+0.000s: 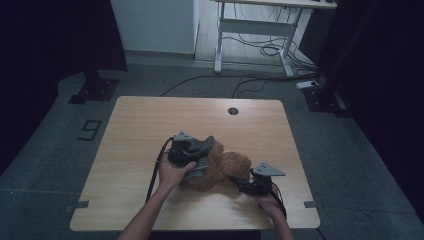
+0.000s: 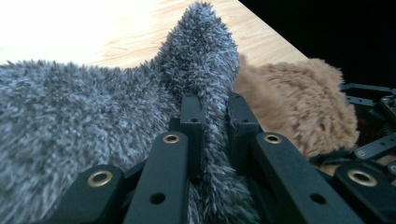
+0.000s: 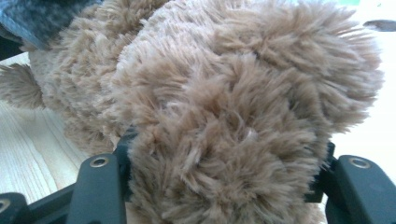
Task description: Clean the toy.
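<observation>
brown plush toy (image 1: pixel 225 170): 1 | grey fuzzy cloth (image 1: pixel 202 150): 1 | grippers: 2 | table (image 1: pixel 150 120): 1

High view above the table (image 1: pixel 150 120) looking forward and down, both claw views pressed close against the brown plush (image 3: pixel 243 107), shared with the high view.

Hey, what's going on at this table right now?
A person is working on a brown plush toy lying on a wooden table, with a two-jaw gripper in each hand. The left gripper is shut on a fold of fuzzy grey fabric that lies against the toy, possibly a garment for it. The right gripper grips a rounded, furry part of the toy between its jaws. Whether the fabric is going on or coming off is not clear.
</observation>
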`<control>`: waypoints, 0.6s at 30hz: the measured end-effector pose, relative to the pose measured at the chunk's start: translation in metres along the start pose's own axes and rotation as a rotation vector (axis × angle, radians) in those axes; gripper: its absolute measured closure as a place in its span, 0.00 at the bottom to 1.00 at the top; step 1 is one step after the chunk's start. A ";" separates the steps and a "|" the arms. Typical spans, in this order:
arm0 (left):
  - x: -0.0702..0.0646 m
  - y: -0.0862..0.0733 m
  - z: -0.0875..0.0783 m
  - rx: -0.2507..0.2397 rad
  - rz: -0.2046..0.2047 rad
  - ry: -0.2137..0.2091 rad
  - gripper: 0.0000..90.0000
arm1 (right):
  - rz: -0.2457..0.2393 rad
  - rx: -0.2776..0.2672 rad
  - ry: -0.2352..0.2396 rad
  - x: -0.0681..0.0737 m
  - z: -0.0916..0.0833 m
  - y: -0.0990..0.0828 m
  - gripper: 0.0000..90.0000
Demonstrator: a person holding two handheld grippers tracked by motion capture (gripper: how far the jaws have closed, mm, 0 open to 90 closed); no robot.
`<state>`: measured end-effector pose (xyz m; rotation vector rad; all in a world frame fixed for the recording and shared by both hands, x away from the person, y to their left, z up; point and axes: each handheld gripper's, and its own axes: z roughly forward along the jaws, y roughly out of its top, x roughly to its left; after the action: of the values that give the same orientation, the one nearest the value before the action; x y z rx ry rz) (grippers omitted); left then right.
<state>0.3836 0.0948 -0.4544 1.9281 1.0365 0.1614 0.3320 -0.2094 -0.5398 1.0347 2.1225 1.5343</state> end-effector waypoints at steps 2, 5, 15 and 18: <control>0.007 -0.001 -0.005 0.000 0.000 0.031 0.89 | 0.001 -0.001 -0.001 0.000 0.000 0.000 0.41; 0.019 -0.004 -0.012 0.007 -0.011 0.071 0.89 | 0.002 0.000 0.000 -0.001 0.000 0.000 0.41; 0.051 -0.023 -0.022 -0.010 -0.086 0.136 0.89 | 0.010 -0.007 0.001 -0.001 0.001 0.000 0.41; 0.046 -0.018 -0.033 -0.040 -0.096 0.116 0.89 | 0.010 -0.006 0.002 -0.002 0.001 0.000 0.41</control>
<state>0.3862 0.1536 -0.4622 1.8467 1.1912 0.2396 0.3333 -0.2102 -0.5406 1.0434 2.1156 1.5458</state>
